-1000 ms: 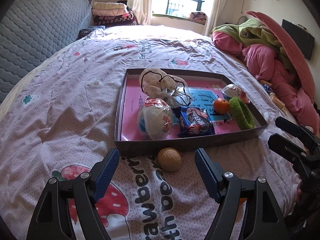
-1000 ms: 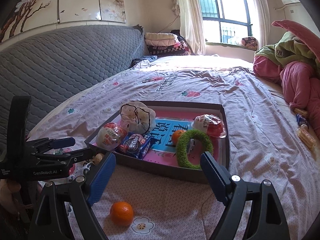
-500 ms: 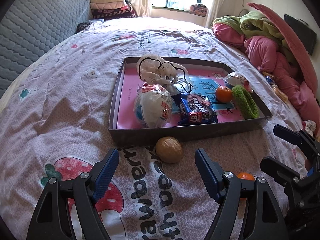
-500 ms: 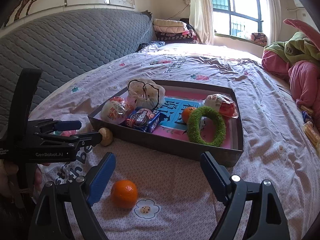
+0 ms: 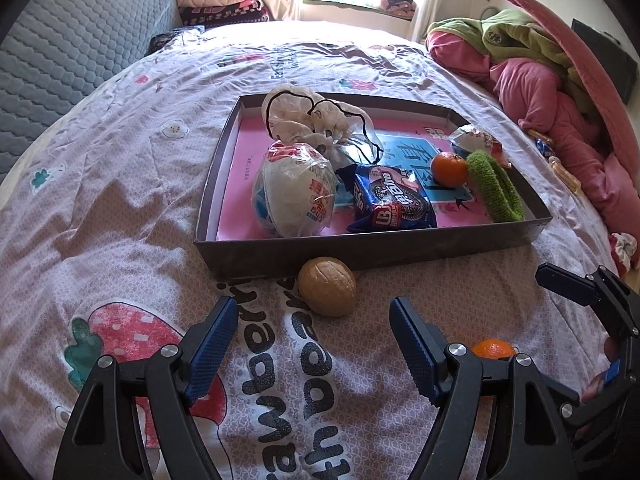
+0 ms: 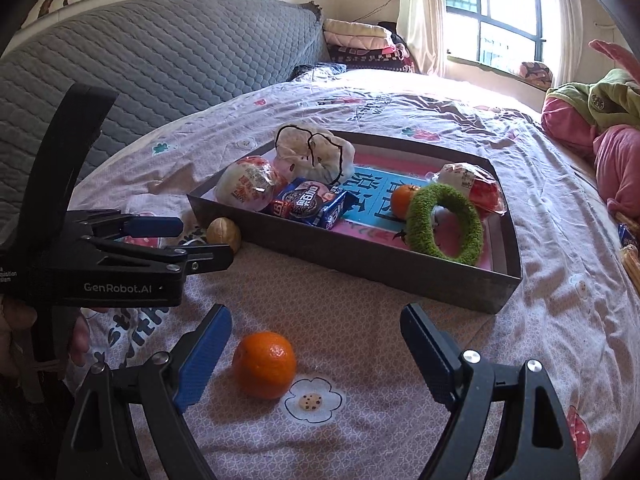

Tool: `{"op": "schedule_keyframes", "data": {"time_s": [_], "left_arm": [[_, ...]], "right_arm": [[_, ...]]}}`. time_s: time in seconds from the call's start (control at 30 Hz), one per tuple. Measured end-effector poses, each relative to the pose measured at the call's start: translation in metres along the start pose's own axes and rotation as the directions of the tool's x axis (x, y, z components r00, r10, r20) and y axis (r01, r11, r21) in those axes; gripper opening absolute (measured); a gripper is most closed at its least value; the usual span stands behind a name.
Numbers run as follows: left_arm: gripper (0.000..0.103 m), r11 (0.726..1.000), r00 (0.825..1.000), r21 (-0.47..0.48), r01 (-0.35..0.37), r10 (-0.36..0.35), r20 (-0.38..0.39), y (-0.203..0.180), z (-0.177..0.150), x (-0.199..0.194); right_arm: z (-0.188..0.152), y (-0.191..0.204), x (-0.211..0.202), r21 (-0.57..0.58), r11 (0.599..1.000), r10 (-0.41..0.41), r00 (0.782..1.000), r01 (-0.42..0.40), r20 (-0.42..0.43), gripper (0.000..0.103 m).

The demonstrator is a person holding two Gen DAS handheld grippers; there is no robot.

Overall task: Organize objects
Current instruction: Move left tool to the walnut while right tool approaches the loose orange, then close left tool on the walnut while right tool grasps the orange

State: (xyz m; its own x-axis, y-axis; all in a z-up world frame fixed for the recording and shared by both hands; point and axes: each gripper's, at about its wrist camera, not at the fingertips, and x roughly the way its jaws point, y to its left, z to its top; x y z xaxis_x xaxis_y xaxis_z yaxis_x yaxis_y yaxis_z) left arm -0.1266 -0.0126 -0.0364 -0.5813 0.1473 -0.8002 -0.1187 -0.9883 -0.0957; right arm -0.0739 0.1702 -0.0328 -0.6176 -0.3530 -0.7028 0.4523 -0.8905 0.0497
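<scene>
A dark cardboard tray [image 5: 360, 252] [image 6: 360, 256] lies on the bed with wrapped snacks, a blue cookie pack [image 5: 390, 202], an orange [image 5: 449, 169] and a green fuzzy ring [image 6: 444, 222] in it. A brown walnut [image 5: 327, 292] [image 6: 224, 234] lies on the bedspread against the tray's near wall. My left gripper [image 5: 314, 338] is open and empty just short of the walnut. A loose orange [image 6: 264, 364] [image 5: 493, 349] lies on the bedspread. My right gripper [image 6: 316, 350] is open and empty, with the orange close to its left finger.
A grey quilted headboard [image 6: 160, 64] runs along the left. Pink and green bedding [image 5: 560, 92] is piled at the right. Folded blankets [image 5: 216, 0] sit by the window. The left gripper's body [image 6: 100, 264] stands left of the right one.
Both grippers have moved forward and down. The walnut and the loose orange now sit closer to the open fingers. Nothing was grasped.
</scene>
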Motion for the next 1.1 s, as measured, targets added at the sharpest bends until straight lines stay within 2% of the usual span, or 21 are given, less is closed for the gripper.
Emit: {"op": "schedule_keyframes", "data": {"time_s": [0.23,0.53,0.87,0.97,1.1], "left_arm": [[0.079,1.0,1.0,-0.021,-0.01,0.01,-0.019,-0.001,0.0,0.01],[0.079,0.998,1.0,-0.062,-0.021,0.02,-0.019,0.001,0.004,0.02],[0.079,0.996,0.999,-0.088,-0.031,0.029,-0.02,0.001,0.009,0.026],[0.074,0.995,0.999,-0.092,-0.037,0.035,-0.018,0.002,0.009,0.027],[0.064,0.995,0.999,-0.092,-0.041,0.039,-0.017,0.001,0.009,0.028]], "right_arm": [[-0.004,0.011,0.009,-0.035,0.999,0.024,0.999,-0.026,-0.037,0.085],[-0.012,0.018,0.021,-0.066,0.998,0.019,0.995,-0.025,-0.096,0.066],[-0.017,0.026,0.024,-0.109,0.994,0.01,0.996,-0.02,-0.092,0.049],[-0.018,0.031,0.024,-0.13,0.991,0.018,0.995,-0.031,-0.095,0.039],[-0.018,0.033,0.023,-0.153,0.988,0.007,0.996,-0.021,-0.094,0.039]]}}
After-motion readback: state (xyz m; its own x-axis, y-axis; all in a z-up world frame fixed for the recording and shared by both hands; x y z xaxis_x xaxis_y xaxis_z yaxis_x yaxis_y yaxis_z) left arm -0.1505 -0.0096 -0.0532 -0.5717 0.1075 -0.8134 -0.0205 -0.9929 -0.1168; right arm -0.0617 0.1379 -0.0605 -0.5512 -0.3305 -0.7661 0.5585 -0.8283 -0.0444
